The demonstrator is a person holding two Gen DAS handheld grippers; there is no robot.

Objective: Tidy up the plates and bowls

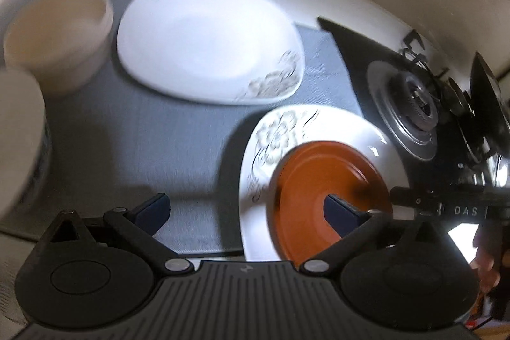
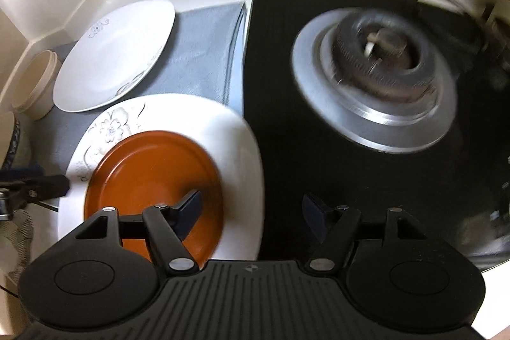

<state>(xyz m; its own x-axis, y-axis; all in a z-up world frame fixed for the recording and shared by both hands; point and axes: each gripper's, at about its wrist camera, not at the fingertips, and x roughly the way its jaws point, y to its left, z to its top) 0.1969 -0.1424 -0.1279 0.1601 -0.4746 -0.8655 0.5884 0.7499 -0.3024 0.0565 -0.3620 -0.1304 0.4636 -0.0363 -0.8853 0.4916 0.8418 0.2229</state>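
Observation:
A small orange plate (image 1: 318, 190) (image 2: 149, 174) lies on a white floral plate (image 1: 277, 142) (image 2: 236, 142) on the grey mat (image 1: 134, 136). My left gripper (image 1: 247, 209) is open. Its right finger hangs over the orange plate and its left finger over the mat, with the white plate's left rim between them, untouched. My right gripper (image 2: 253, 209) is open too. It straddles the white plate's right rim, with one finger over the orange plate and the other over the black cooktop (image 2: 280, 59). A second white floral plate (image 1: 207, 53) (image 2: 118, 53) lies farther back.
A cream bowl (image 1: 57, 31) (image 2: 35, 82) stands at the back left by the wall. A blue-patterned bowl (image 1: 19, 133) (image 2: 12, 142) sits at the left edge. The gas burner (image 1: 411, 104) (image 2: 376, 75) is to the right of the plates. Tiled walls close the corner.

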